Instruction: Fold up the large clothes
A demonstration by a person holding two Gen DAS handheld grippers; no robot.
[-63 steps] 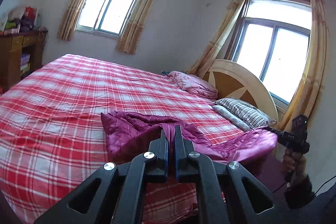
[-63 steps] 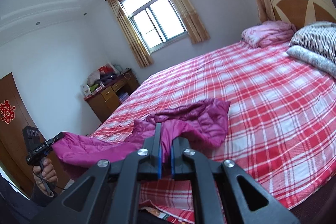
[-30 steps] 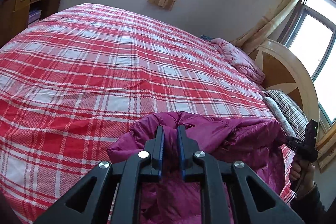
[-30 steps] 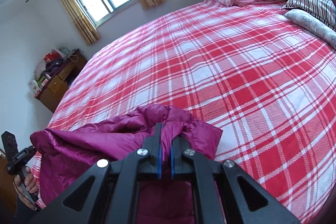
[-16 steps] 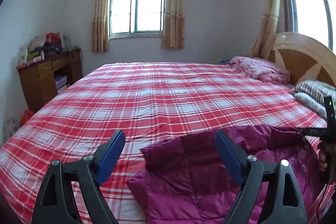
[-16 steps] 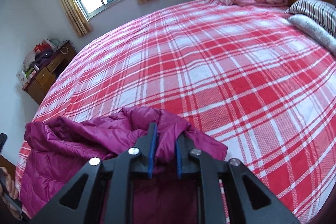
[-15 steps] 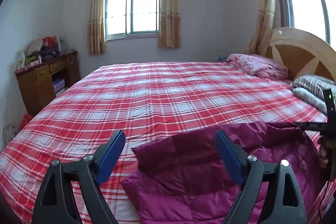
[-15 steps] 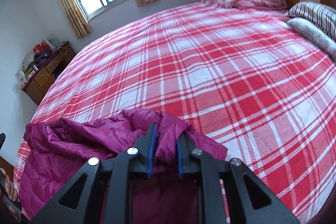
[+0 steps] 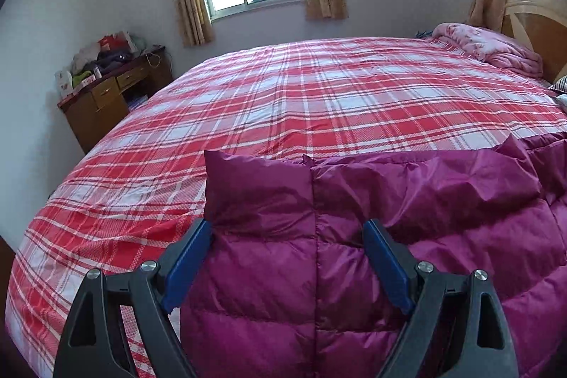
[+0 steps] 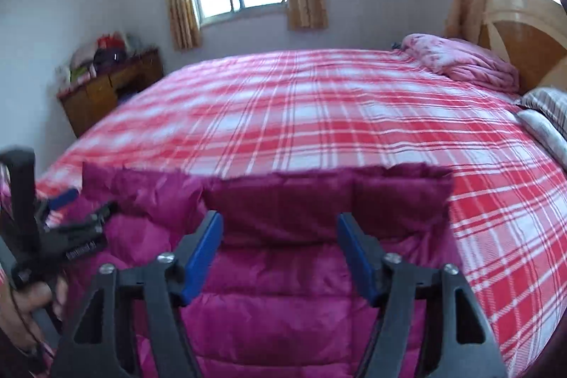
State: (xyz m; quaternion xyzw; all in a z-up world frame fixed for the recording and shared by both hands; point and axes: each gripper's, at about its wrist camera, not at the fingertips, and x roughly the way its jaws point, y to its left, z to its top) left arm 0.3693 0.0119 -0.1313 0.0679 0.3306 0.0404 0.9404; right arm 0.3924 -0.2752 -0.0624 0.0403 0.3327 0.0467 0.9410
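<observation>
Released since a second ago, the magenta quilted down jacket lies flat at the near edge of the red-and-white plaid bed cover. Left gripper stands spread; right gripper has just been opening, nothing pinched.

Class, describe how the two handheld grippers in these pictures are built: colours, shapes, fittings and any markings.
The left gripper and right gripper look alike: black angular plastic arms with triangular cut-outs, silver round bolts at the joints, and flat blue pads lining the fingers. Seen from the right wrist, the left gripper has an upright black handle and blurred white lettering.
</observation>
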